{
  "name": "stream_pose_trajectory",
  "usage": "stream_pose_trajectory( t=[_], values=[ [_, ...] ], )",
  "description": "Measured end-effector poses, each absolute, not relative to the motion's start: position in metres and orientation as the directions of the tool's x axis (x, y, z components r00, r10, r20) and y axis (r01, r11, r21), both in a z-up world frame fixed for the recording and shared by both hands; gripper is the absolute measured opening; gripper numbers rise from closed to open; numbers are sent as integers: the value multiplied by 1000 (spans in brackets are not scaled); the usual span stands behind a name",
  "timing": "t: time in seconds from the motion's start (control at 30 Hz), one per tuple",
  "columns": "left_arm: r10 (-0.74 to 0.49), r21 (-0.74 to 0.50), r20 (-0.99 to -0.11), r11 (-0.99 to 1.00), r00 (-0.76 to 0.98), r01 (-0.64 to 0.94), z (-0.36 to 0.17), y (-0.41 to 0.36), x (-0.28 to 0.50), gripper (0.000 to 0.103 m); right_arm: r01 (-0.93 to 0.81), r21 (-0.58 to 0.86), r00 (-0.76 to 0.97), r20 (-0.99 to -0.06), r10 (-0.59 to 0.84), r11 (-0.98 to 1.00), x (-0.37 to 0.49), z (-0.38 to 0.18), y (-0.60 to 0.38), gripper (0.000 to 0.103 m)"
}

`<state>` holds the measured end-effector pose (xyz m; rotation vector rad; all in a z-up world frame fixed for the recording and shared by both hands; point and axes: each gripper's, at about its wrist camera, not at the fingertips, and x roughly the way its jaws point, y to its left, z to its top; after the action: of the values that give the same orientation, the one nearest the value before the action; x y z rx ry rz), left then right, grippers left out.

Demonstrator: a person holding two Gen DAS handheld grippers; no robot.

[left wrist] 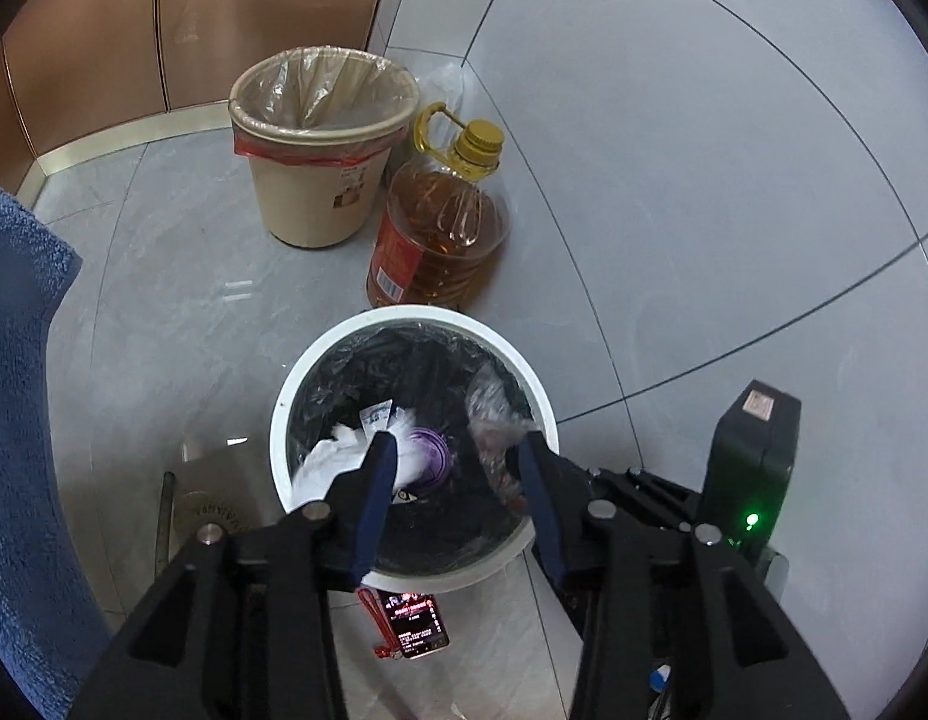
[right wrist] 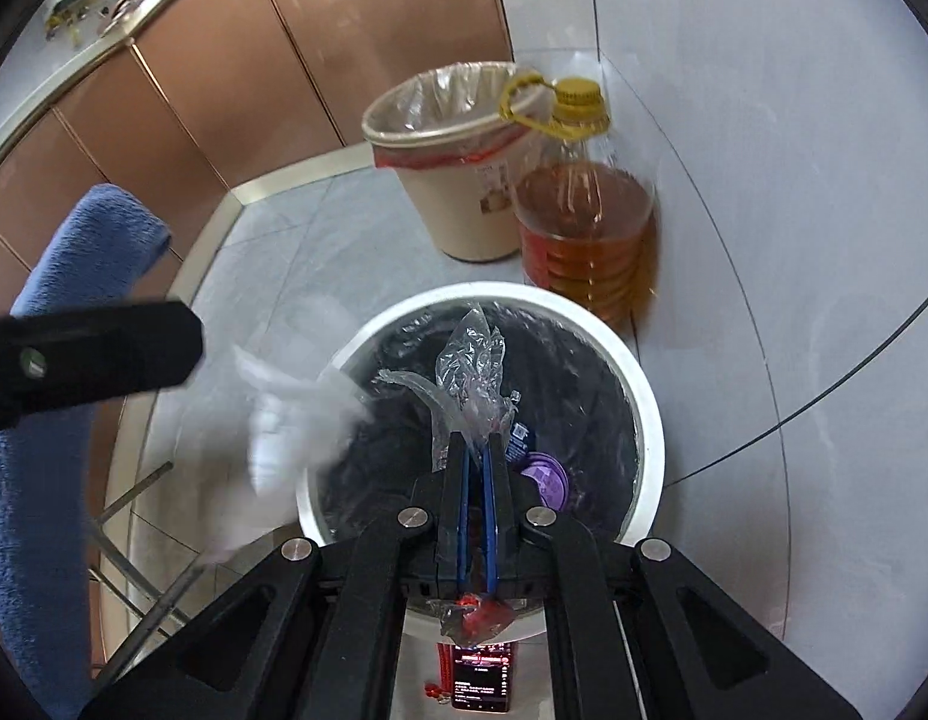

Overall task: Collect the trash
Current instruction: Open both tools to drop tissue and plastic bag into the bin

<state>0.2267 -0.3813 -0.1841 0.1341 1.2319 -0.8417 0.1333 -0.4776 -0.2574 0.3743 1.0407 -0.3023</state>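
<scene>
Holding a crinkly clear wrapper tight, the right gripper points down, right over the white bin. One drop and it lands inside. The left gripper is partly open and holds nothing. White paper and a purple lid lie in the bin's black bag. Farther back stand an oil bottle and a beige bin.

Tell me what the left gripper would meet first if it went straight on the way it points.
Probably the white crumpled paper lying inside the white bin: the left gripper, fingers apart, points down into it. Depth is unclear.
</scene>
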Motion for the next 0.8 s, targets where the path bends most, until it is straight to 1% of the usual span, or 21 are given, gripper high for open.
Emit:
stream_pose_trajectory(
  t=[0.03,0.13,0.4,0.6,0.67,0.73,0.8],
  values=[
    [-497,-343,-864,699,81,628,-183,-380,226,41,415,157,475,-878,-66,896,133,-258,-478,9],
    [-517,-358,-851,692,85,626,-179,-378,226,41,409,143,478,-875,-78,901,131,-256,-476,28],
    [-534,-330,-831,700,157,633,-148,-353,213,41,404,85,497,-856,-141,911,123,-234,-462,31],
    [-547,-320,-813,707,201,631,-125,-329,202,41,392,33,525,-828,-194,919,112,-211,-446,41],
    [-551,-317,-807,709,213,630,-117,-323,199,42,389,23,539,-816,-207,921,107,-202,-440,48],
    [-556,-312,-799,709,230,632,-107,-315,194,46,386,11,556,-801,-222,922,101,-190,-433,50],
    [-565,-308,-788,707,246,636,-96,-306,188,46,382,0,572,-786,-236,924,96,-180,-426,52]
  ],
)
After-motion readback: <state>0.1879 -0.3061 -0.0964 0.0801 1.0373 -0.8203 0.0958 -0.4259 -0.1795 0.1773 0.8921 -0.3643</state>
